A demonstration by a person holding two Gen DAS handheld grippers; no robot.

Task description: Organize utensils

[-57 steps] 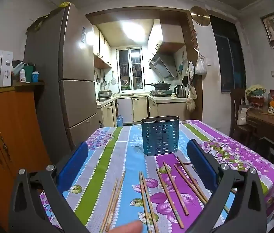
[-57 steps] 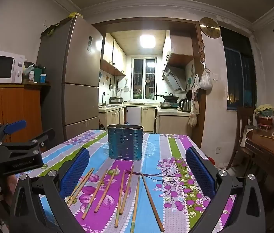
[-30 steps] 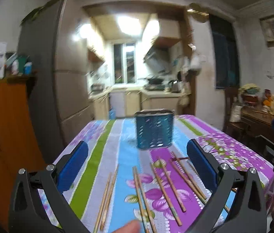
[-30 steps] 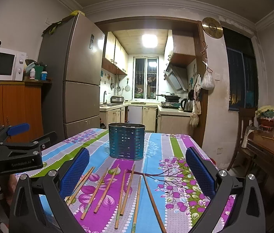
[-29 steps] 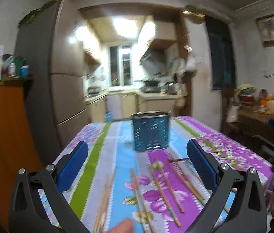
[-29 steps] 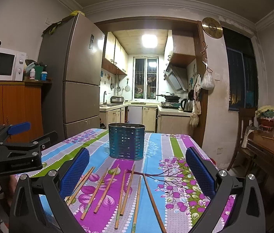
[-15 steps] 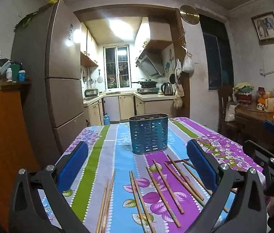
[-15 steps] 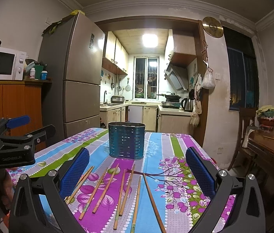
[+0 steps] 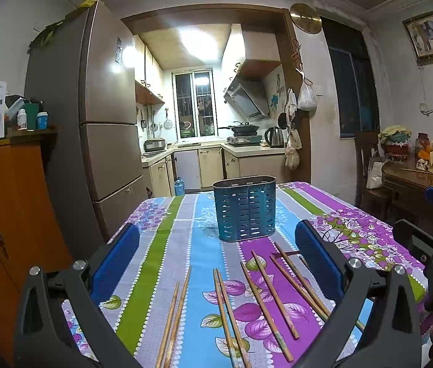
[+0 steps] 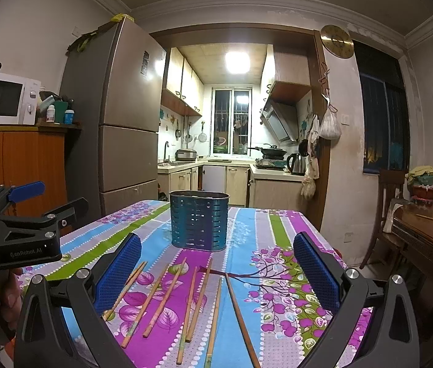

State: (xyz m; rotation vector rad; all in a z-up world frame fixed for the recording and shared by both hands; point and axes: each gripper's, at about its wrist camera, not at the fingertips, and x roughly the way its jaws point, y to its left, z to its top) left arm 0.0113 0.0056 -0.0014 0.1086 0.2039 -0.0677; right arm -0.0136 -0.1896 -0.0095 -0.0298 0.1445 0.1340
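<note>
- The table with the flowered cloth of purple, blue and green stripes (image 9: 167, 245) fills the lower half of both views; all the task's things lie on it.
- The tall brown-grey refrigerator (image 10: 124, 107) stands behind the table on the left, beside the orange wooden cabinet (image 9: 5, 202) that carries a white microwave oven (image 10: 1, 96).
- The left gripper (image 9: 215, 260) hovers low over the near edge of the table. Its two blue-padded fingers (image 9: 115, 260) are wide apart and nothing is between them. In the right wrist view its black body shows at the left edge, with a hand under it.
- The right gripper (image 10: 216, 268) is also above the near edge, with its blue pads spread wide and holding nothing.
- The dark blue oval metal holder with slot holes (image 10: 198, 220) stands upright near the middle of the table, beyond the chopsticks, and it looks empty from here.
- The wooden chopsticks (image 10: 164, 297) lie flat and loose on the cloth between the holder and the grippers, mostly pointing away from the cameras. Some lie in close pairs, others apart. Not one of them touches a finger.
</note>
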